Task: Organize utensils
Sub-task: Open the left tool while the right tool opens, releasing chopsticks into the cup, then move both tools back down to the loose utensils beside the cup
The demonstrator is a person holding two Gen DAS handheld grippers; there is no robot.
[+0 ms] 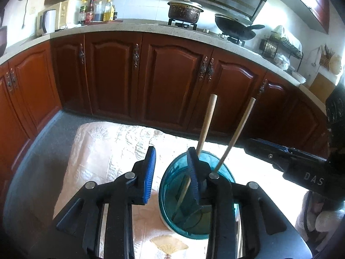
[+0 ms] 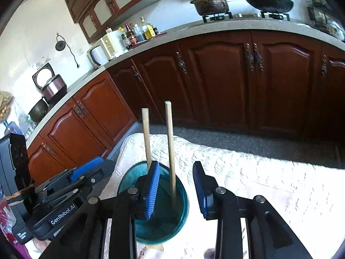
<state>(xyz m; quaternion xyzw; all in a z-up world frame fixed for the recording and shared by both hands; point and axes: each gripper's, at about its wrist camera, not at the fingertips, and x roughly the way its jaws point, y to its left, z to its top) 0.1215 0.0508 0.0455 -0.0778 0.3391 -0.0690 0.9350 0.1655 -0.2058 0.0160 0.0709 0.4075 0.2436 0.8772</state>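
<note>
A teal glass cup (image 1: 172, 179) stands on the cream embroidered cloth (image 1: 103, 151). Two wooden chopsticks (image 1: 207, 120) stand upright in it, leaning apart. My left gripper (image 1: 171, 151) is open, its right finger over the cup's rim and its left finger over bare cloth, with nothing between the pads. In the right wrist view the cup (image 2: 182, 211) sits under my right gripper (image 2: 175, 164), also open. One chopstick (image 2: 170, 133) rises in the gap between its pads without touching either; the other chopstick (image 2: 146, 133) stands behind the left pad. Each gripper sees the other beside it: the right (image 1: 258, 146) and the left (image 2: 94, 164).
Dark red base cabinets (image 1: 172, 82) run along the far side, across a strip of grey floor (image 1: 54, 133). The counter above holds bottles (image 1: 97, 10), a kettle (image 1: 49, 21), a pot (image 1: 185, 10) and a wok (image 1: 237, 28). A rice cooker (image 2: 51, 86) stands at the left.
</note>
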